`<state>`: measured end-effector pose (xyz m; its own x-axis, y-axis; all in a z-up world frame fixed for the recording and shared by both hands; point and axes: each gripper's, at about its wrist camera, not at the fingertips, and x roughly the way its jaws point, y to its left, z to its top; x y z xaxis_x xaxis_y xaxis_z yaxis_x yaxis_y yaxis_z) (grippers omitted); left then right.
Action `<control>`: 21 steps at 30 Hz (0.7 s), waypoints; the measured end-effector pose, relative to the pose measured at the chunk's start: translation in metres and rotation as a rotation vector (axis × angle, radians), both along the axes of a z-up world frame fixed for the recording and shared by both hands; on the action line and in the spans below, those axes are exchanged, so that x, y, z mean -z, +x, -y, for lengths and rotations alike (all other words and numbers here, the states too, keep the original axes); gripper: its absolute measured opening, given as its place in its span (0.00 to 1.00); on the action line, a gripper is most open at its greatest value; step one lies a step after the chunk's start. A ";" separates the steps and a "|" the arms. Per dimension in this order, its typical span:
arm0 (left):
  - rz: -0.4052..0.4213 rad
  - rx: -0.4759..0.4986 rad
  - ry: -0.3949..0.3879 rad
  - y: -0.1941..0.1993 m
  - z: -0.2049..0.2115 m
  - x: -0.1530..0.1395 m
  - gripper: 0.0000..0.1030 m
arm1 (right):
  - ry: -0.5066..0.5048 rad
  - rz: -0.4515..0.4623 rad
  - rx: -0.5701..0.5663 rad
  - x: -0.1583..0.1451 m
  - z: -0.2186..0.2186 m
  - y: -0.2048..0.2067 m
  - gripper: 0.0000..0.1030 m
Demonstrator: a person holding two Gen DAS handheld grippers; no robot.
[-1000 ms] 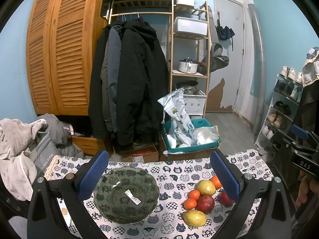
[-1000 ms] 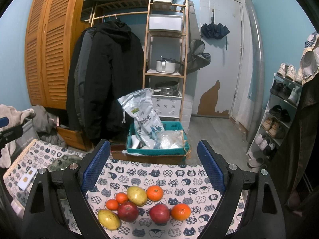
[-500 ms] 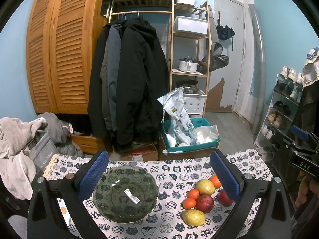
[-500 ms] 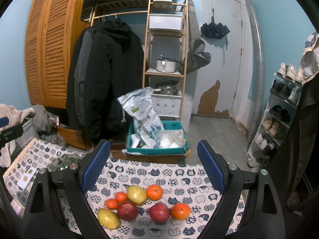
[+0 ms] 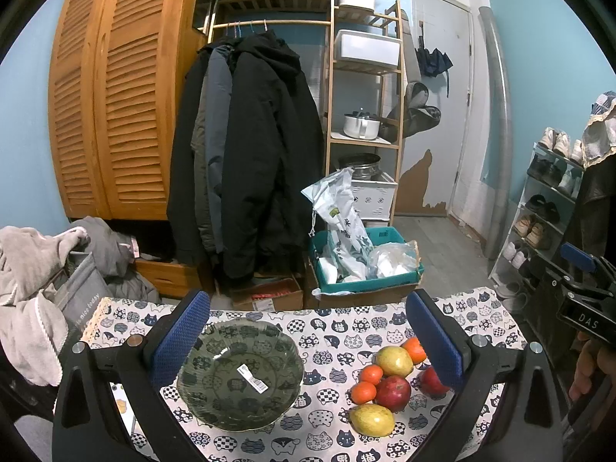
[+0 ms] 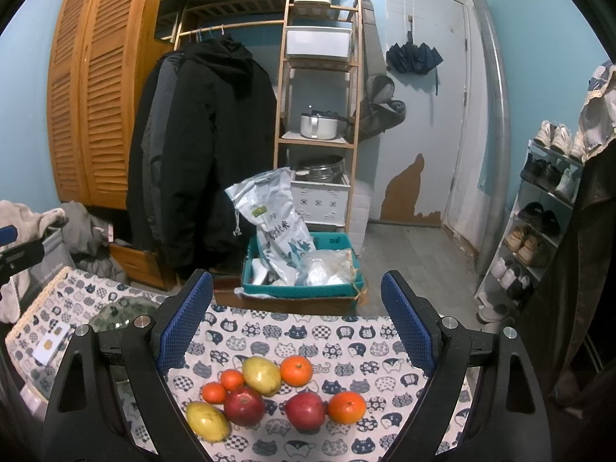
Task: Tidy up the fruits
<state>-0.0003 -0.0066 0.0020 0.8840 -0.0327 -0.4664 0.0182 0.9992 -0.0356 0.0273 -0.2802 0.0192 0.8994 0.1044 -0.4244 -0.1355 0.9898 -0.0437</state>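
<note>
A dark green glass bowl [image 5: 240,375] with a sticker inside sits on the cat-print tablecloth [image 5: 331,331], between the fingers of my open left gripper [image 5: 306,331]. To its right lie the fruits: a yellow-green pear [image 5: 393,360], two red apples [image 5: 392,392], small oranges [image 5: 363,392] and a yellow fruit [image 5: 371,419]. My right gripper [image 6: 296,315] hangs open and empty above the same group: pear [image 6: 261,375], red apples [image 6: 244,406] [image 6: 305,410], oranges [image 6: 346,407] and the yellow fruit [image 6: 208,420]. In this view the bowl [image 6: 119,310] is mostly hidden behind the left finger.
A white card [image 6: 50,342] lies on the cloth left of the bowl. Beyond the table's far edge stand a teal crate with bags [image 6: 300,281], hanging coats [image 5: 246,161] and a wooden shelf. A shoe rack [image 6: 539,231] lines the right wall. Clothes [image 5: 34,281] are piled at the left.
</note>
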 end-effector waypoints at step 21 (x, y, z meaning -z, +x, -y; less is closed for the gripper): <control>-0.104 0.029 -0.009 0.009 0.034 0.025 1.00 | -0.026 -0.068 0.017 0.027 0.025 0.005 0.85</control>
<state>0.0086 -0.0405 -0.0226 0.8295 -0.0623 -0.5550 0.0433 0.9979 -0.0473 0.0326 -0.3051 -0.0077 0.8698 0.0777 -0.4872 -0.1224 0.9906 -0.0605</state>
